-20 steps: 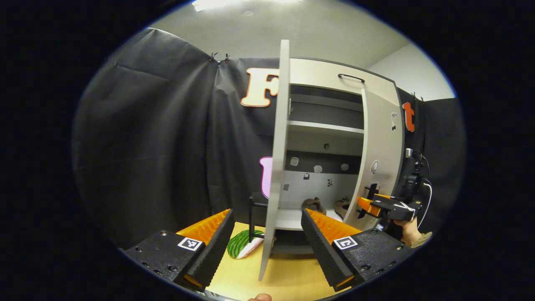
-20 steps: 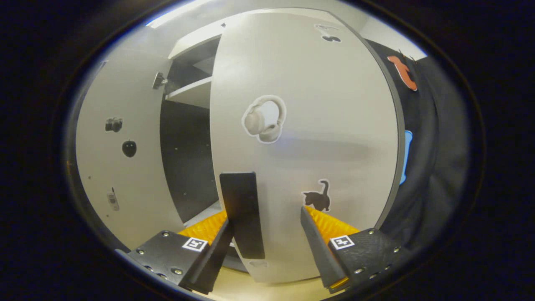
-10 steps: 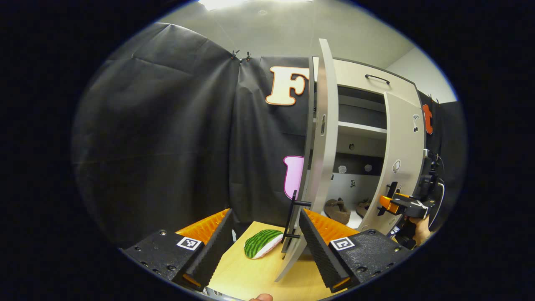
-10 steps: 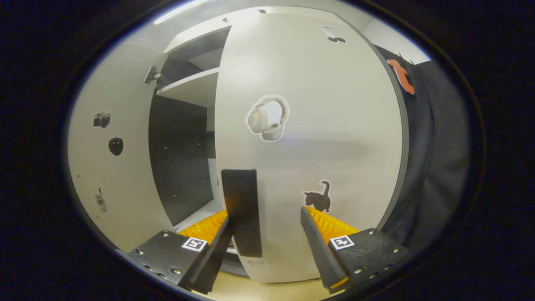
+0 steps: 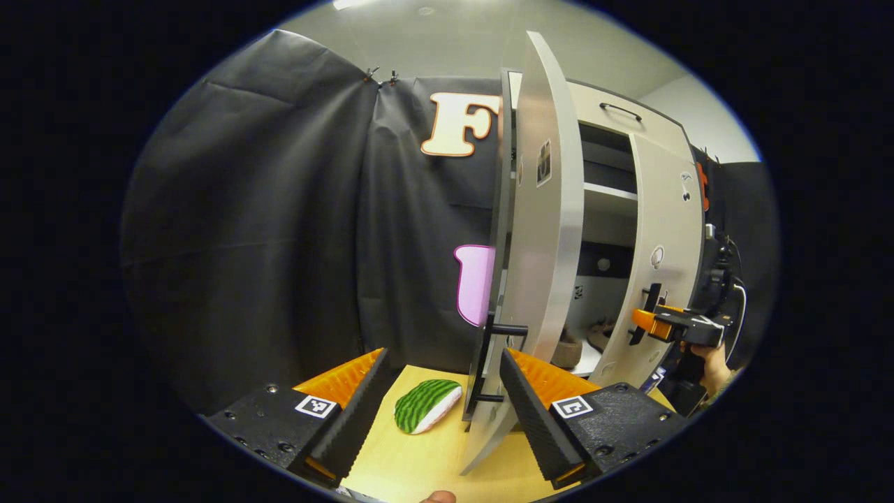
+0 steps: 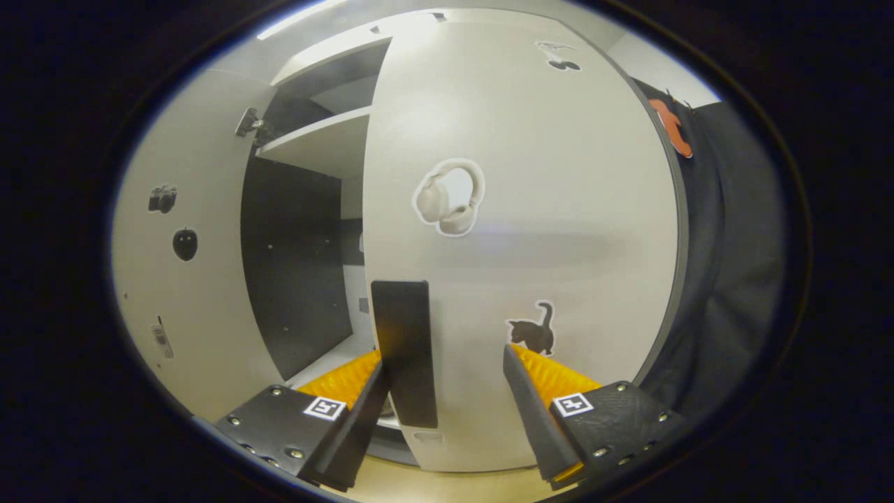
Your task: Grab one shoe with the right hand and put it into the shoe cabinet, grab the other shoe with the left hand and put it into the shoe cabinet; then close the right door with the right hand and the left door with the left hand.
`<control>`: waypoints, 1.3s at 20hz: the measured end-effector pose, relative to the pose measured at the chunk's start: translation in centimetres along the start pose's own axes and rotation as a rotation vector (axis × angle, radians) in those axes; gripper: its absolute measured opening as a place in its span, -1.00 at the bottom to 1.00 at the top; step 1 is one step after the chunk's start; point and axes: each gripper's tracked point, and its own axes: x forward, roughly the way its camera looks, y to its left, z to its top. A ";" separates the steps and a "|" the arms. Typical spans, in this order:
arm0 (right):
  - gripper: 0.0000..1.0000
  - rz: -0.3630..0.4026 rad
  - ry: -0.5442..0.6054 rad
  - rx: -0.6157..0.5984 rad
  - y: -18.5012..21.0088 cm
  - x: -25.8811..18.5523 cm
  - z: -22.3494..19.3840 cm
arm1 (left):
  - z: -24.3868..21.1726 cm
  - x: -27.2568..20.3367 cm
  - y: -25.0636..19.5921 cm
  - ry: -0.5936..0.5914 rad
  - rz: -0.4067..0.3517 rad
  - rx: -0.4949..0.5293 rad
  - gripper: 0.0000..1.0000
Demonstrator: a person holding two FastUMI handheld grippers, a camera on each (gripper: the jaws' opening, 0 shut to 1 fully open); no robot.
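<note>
Left gripper (image 5: 440, 409) fingers spread wide, left door (image 5: 541, 279) edge and handle just ahead between them, right gripper (image 6: 443, 412) likewise wide astride right door (image 6: 517, 230) handle (image 6: 404, 353), shoes (image 5: 569, 344) inside shoe cabinet (image 5: 614, 126) beyond.

Black cloth wall (image 5: 265, 209) — pale ceiling (image 5: 447, 35), light wooden tabletop (image 5: 419, 461).

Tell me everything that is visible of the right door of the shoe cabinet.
The right door is a tall, pale grey panel, smooth like laminated board, with a darker edge. It stands partly open, hinged on its right side. Its front carries stickers: headphones, a black cat and a small dark one near the top. A flat black handle sits upright near its free edge. The right gripper is open against the door, with the handle by one of its fingers. The left gripper view shows the door too.
</note>
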 end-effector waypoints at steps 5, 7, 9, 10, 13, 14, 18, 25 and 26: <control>0.82 0.033 0.006 0.005 0.3 -0.3 -0.1 | -0.3 1.2 -0.5 0.004 -0.057 0.038 0.83; 0.80 0.049 0.014 0.029 0.2 -0.5 -0.2 | -0.4 1.4 -1.0 0.010 -0.081 0.030 0.89; 0.84 0.060 0.001 0.035 0.2 -1.3 0.0 | -0.4 1.7 -1.6 0.013 -0.102 0.023 0.87; 0.84 0.061 -0.006 0.023 0.1 -1.7 0.1 | -0.4 1.7 -2.0 0.014 -0.114 0.023 0.87; 0.84 0.047 -0.032 -0.023 -0.2 -2.8 0.6 | -0.6 1.6 -4.3 0.017 -0.170 0.021 0.87; 0.80 0.037 -0.039 -0.034 -0.6 -3.3 0.7 | -0.5 1.8 -5.3 0.017 -0.193 0.024 0.86; 0.80 0.008 -0.040 -0.019 -2.6 -5.0 0.8 | -0.7 2.4 -9.3 0.009 -0.280 0.047 0.86; 0.84 -0.116 -0.027 0.003 -9.0 -8.4 0.0 | -1.1 4.3 -14.3 0.012 -0.382 0.013 0.85; 0.84 -0.132 -0.026 0.007 -9.9 -8.9 0.0 | -1.2 4.7 -15.1 0.011 -0.393 0.015 0.85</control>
